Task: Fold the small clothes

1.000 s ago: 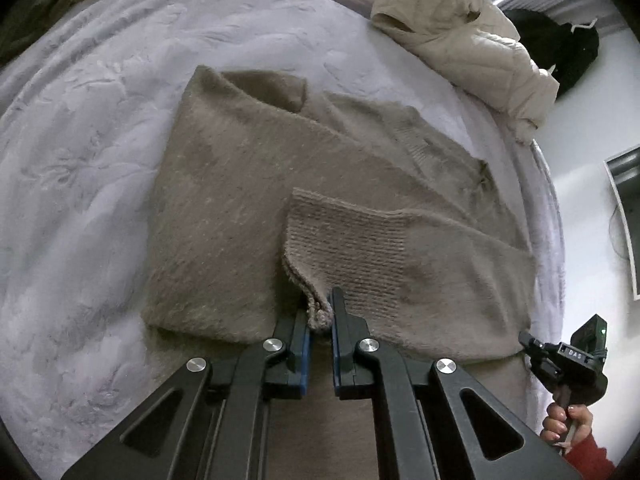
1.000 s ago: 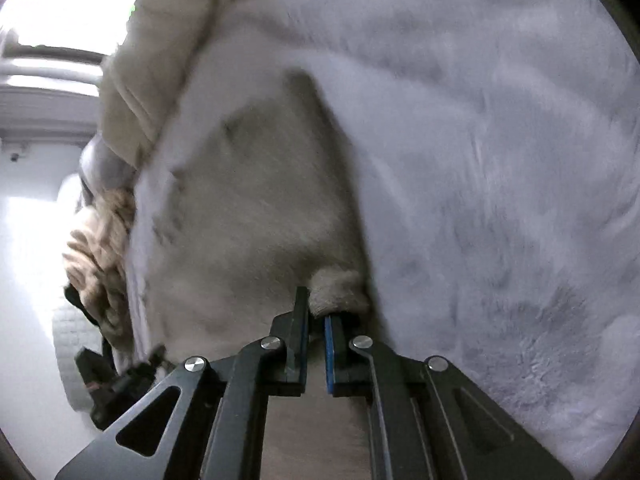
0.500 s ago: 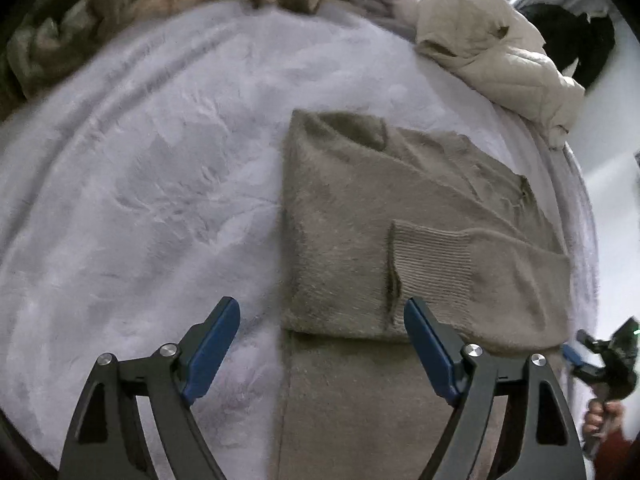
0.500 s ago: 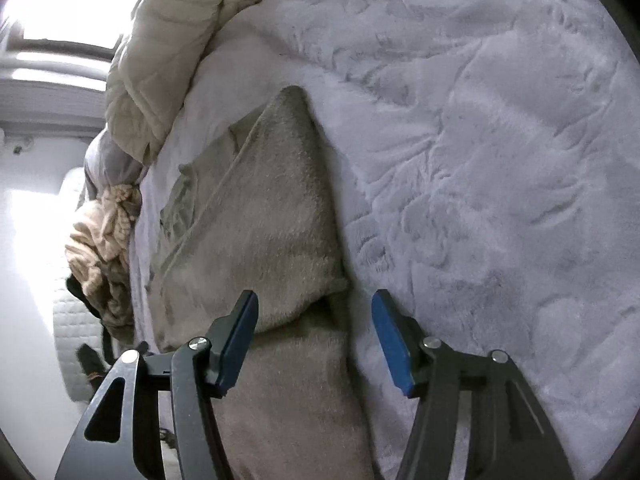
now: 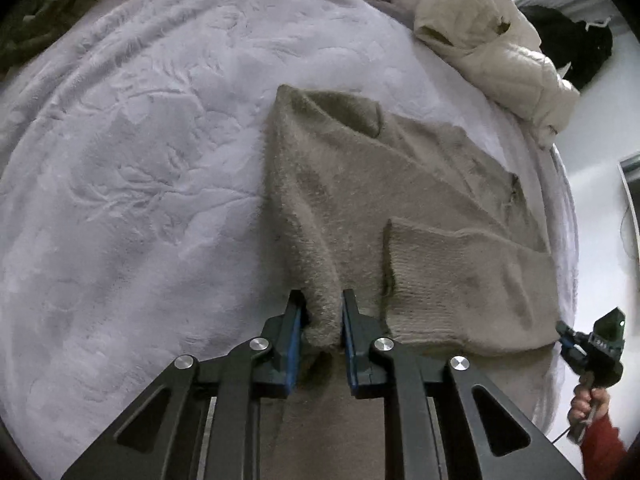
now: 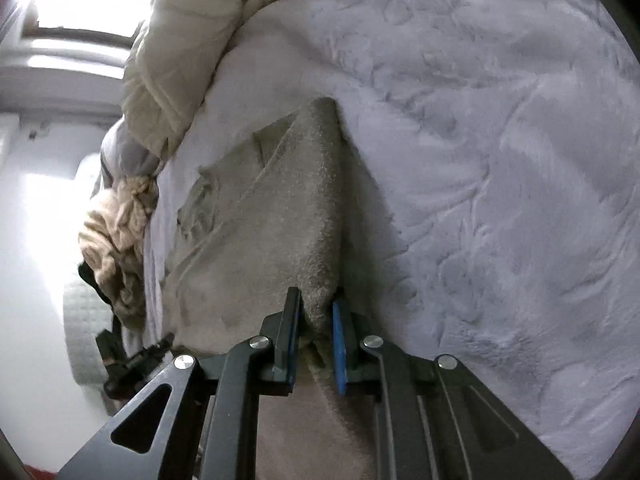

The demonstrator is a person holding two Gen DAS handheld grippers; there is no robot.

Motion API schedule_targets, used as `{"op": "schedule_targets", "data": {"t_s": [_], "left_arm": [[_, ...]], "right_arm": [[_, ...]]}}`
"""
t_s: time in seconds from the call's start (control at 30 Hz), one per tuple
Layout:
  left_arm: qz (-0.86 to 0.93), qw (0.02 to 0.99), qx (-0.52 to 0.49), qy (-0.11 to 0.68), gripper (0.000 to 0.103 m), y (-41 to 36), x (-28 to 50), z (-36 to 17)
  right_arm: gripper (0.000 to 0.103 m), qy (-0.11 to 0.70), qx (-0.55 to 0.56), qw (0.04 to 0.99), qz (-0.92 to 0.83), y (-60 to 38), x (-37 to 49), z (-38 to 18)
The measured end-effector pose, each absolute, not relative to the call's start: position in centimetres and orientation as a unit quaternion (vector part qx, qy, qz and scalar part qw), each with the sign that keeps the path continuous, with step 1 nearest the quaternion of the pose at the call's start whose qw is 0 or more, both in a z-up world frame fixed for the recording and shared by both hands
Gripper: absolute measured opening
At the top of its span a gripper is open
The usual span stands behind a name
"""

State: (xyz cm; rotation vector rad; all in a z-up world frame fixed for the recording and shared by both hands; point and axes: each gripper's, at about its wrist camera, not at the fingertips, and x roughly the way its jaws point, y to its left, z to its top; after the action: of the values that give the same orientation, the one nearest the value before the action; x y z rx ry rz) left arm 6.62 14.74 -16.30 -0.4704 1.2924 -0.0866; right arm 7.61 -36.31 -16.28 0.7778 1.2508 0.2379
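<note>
**Both grippers pinch the folded edge of a sweater, ready for the next fold**

A grey-brown knitted sweater [image 5: 360,200] lies on a pale lilac plush blanket [image 5: 140,180] spread over a bed. Its sleeve [image 5: 460,276], with a ribbed cuff, is folded across the body. On the left, the left gripper [image 5: 322,320] has its jaws clenched on the near left corner of the folded sweater edge. On the right, the right gripper [image 6: 316,320] has its jaws closed on the near right corner of the same edge. A cream quilted jacket [image 5: 492,48] lies well apart at the far side of the bed. The step in hand appears to be grasping the near edge. The next move likely calls for lifting both corners together, evenly, and carrying them towards the far edge.
</note>
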Motion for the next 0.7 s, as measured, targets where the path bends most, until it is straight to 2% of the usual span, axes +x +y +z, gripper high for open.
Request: {"op": "schedule_targets", "data": {"t_s": [0.13, 0.3, 0.37, 0.4, 0.43, 0.57, 0.63, 0.7], "left_arm": [[-0.034, 0.772, -0.212, 0.598, 0.02, 14.5, 6.7, -17.7], [-0.025, 0.776, -0.211, 0.593, 0.021, 14.6, 6.4, -17.2], [-0.008, 0.778, -0.193, 0.597, 0.033, 14.4, 6.3, -16.8], [0.001, 0.778, -0.185, 0.601, 0.046, 14.3, 6.2, -16.7], [0.008, 0.777, -0.177, 0.604, 0.054, 14.2, 6.1, -16.7], [0.01, 0.777, -0.154, 0.61, 0.055, 13.3, 5.8, -16.4], [0.021, 0.775, -0.154, 0.613, 0.066, 13.4, 5.9, -16.4], [0.035, 0.773, -0.159, 0.613, 0.067, 13.5, 5.9, -16.4]], "right_arm": [[0.016, 0.594, 0.341, 0.723, 0.09, -36.6, 7.7, -19.5], [0.016, 0.587, 0.348, 0.726, 0.083, -36.5, 7.3, -19.4], [0.016, 0.59, 0.341, 0.728, 0.08, -36.3, 7.3, -19.1], [0.018, 0.592, 0.337, 0.728, 0.078, -36.2, 7.4, -19.0], [0.019, 0.594, 0.335, 0.728, 0.076, -36.1, 7.4, -18.9], [0.019, 0.598, 0.335, 0.725, 0.064, -36.0, 7.5, -18.7], [0.021, 0.6, 0.338, 0.722, 0.059, -36.0, 7.5, -18.7], [0.025, 0.604, 0.334, 0.722, 0.053, -35.9, 7.4, -18.5]]}}
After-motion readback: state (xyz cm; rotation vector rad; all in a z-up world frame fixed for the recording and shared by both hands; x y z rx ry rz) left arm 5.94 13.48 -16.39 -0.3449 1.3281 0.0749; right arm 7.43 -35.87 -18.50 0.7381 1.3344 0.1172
